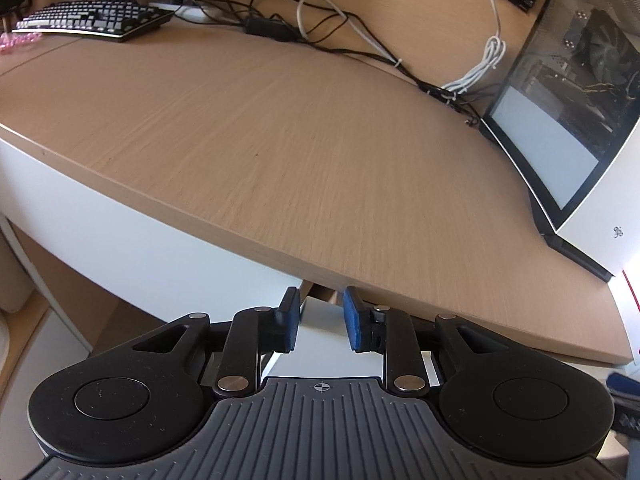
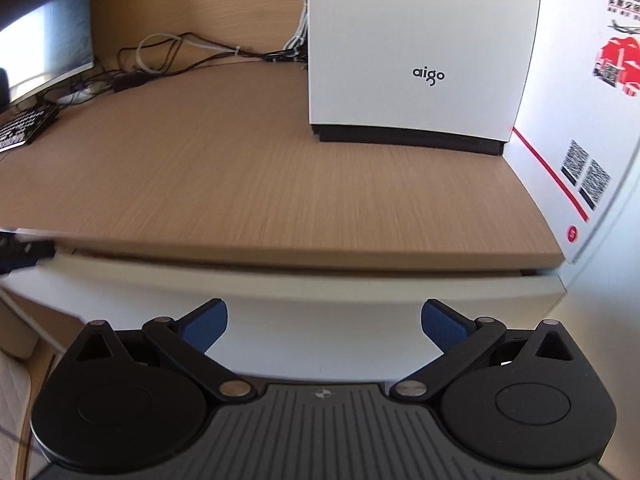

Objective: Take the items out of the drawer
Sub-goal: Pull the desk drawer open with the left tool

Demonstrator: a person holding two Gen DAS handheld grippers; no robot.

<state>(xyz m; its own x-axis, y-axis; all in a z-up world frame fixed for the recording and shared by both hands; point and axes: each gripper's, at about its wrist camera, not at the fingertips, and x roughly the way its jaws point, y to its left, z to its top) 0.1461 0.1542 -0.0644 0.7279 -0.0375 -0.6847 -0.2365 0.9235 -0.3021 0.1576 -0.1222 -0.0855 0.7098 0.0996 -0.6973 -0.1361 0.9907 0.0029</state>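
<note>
Below the desk edge (image 2: 280, 256), the white drawer front (image 2: 320, 312) looked stiff and smooth, best pulled by its top lip; left gripper (image 1: 321, 322) stood slightly parted, right gripper (image 2: 324, 326) wide, both empty.

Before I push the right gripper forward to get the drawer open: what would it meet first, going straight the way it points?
Probably the white drawer front just under the desktop edge. The right gripper, jaws wide and empty, faces that panel squarely. Nothing shows between them, though the depth is hard to judge.
</note>
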